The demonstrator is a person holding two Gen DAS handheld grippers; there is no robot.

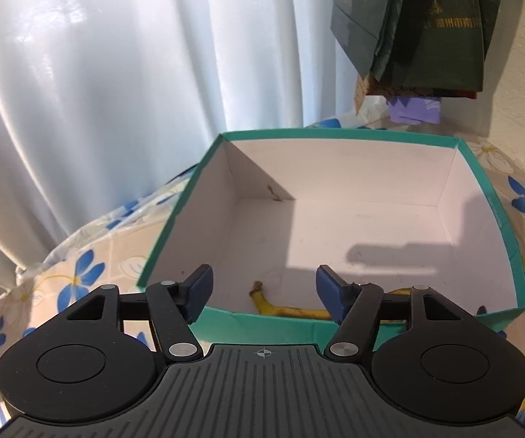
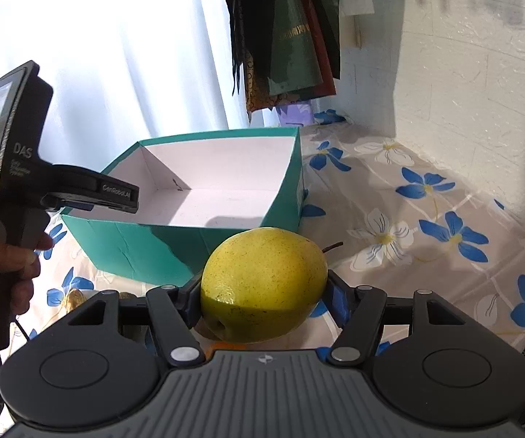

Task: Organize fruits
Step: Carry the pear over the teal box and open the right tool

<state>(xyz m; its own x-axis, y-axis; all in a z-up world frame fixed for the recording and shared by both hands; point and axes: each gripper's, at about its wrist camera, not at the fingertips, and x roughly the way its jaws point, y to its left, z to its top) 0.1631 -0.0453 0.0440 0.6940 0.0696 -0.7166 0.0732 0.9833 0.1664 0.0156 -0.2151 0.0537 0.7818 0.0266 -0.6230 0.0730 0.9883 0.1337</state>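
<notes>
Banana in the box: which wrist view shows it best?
Left wrist view: the banana lies on the floor of the teal box, partly behind the near wall. In the right wrist view that wall hides it.

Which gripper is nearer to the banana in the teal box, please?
Left. The left gripper hangs open just over the banana at the box's near wall; the right gripper holds a pear outside the box.

Teal box — yellow pear — blue-flowered tablecloth.
</notes>
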